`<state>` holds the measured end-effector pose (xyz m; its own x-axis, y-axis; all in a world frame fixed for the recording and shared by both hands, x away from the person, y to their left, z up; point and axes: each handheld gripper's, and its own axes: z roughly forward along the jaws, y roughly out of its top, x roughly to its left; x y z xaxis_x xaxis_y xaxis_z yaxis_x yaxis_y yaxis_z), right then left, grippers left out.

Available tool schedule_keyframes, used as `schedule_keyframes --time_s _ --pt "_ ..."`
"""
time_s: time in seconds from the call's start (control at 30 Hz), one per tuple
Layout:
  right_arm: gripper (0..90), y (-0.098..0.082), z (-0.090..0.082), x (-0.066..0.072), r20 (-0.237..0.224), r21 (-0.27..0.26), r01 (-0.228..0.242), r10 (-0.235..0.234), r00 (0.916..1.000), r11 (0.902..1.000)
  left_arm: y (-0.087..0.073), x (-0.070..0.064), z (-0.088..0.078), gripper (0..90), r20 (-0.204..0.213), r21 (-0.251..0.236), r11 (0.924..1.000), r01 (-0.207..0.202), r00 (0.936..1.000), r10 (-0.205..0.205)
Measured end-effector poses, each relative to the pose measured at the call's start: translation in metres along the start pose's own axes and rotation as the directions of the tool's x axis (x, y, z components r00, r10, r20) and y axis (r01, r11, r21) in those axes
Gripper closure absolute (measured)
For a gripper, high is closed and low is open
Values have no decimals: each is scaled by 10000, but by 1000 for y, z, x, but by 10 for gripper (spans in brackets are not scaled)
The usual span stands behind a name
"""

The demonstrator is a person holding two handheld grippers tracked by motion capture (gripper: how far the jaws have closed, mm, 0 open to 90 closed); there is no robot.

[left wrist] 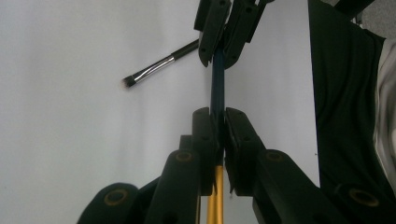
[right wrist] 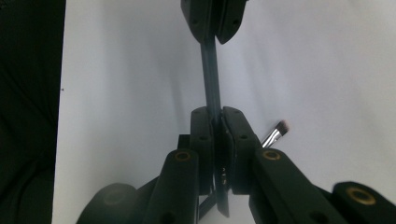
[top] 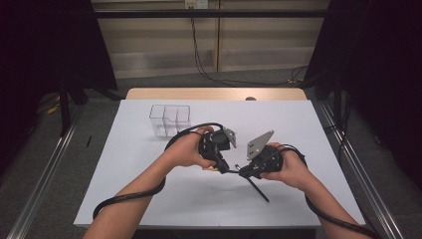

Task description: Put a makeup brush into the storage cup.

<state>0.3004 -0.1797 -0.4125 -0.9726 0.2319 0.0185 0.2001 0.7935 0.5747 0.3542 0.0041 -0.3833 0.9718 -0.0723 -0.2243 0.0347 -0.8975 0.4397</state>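
Both grippers are shut on one thin stick [left wrist: 218, 84], dark blue along its shaft with a gold section [left wrist: 215, 196] behind my left jaws. In the left gripper view my left gripper [left wrist: 218, 114] pinches it from below and the right gripper [left wrist: 218, 60] from above. In the right gripper view my right gripper [right wrist: 217, 112] clamps the same stick [right wrist: 211, 74], with the left gripper [right wrist: 211, 39] at its far end. From above, the left gripper [top: 225, 167] and right gripper [top: 244, 172] meet tip to tip over the table's middle.
A loose brush [top: 259, 189] with a black handle and silver ferrule lies on the white table cover [top: 149, 189], just in front of the right hand; its bristles [left wrist: 128, 81] are dark. A clear compartment box [top: 169, 119] stands at the back left. Cables trail from both grippers.
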Motion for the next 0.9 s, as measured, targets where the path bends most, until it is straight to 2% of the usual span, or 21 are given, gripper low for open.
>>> schedule_keyframes --time_s 0.03,0.1,0.23,0.27,0.3,0.37,0.47,0.53,0.57,0.67,0.7,0.73,0.8,0.83,0.9 --pt "847 0 2 0 -8 41 25 -25 10000 10000 -1 0 -1 833 48 -264 9995 149 9999 -148" --pt "852 0 5 1 -63 199 38 -36 10000 9998 -1 0 -3 833 72 -423 9989 196 9998 -193" --pt "854 -1 7 2 -41 144 24 -23 10000 9999 -4 1 -2 832 82 -456 9988 203 9998 -200" --pt "855 -1 7 2 -53 120 -15 16 10000 9999 -4 2 -3 831 71 -396 9992 38 10000 -35" --pt "855 -1 7 3 -22 105 -35 35 10000 9999 -5 1 -3 830 34 -546 9984 168 9999 -167" --pt "856 -2 7 2 -5 5 -111 111 9999 9999 -6 2 -3 826 -8 -722 9973 151 9999 -152" --pt "856 -3 7 2 -58 -54 -173 173 9998 9998 -8 2 -3 813 -15 -745 9969 238 9997 -240" --pt "856 -4 7 2 -31 -59 -185 185 9998 9998 -9 3 -3 783 -11 -791 9968 105 9999 -106" --pt "856 -4 7 1 -30 -80 -173 173 9998 9998 -9 3 -4 752 -27 -947 9953 202 9998 -205" --pt "856 -7 8 1 59 -128 -296 297 9995 9995 -12 3 -6 725 74 -1220 9924 144 9999 -136" --pt "857 -7 8 1 70 -150 -332 333 9994 9993 -13 3 -6 708 61 -1336 9907 274 9996 -269" --pt "857 -8 8 1 84 -163 -353 355 9993 9992 -15 4 -7 683 7 -1392 9901 161 9999 -162" --pt "857 -9 9 1 83 -203 -372 374 9993 9991 -18 3 -8 617 72 -1665 9850 450 9990 -445" --pt "856 -9 9 1 115 -221 -410 413 9991 9989 -19 4 -10 583 35 -1737 9841 373 9993 -372" --pt "856 -9 9 1 118 -284 -452 455 9989 9986 -24 4 -12 521 -131 -2148 9761 336 9992 -373"
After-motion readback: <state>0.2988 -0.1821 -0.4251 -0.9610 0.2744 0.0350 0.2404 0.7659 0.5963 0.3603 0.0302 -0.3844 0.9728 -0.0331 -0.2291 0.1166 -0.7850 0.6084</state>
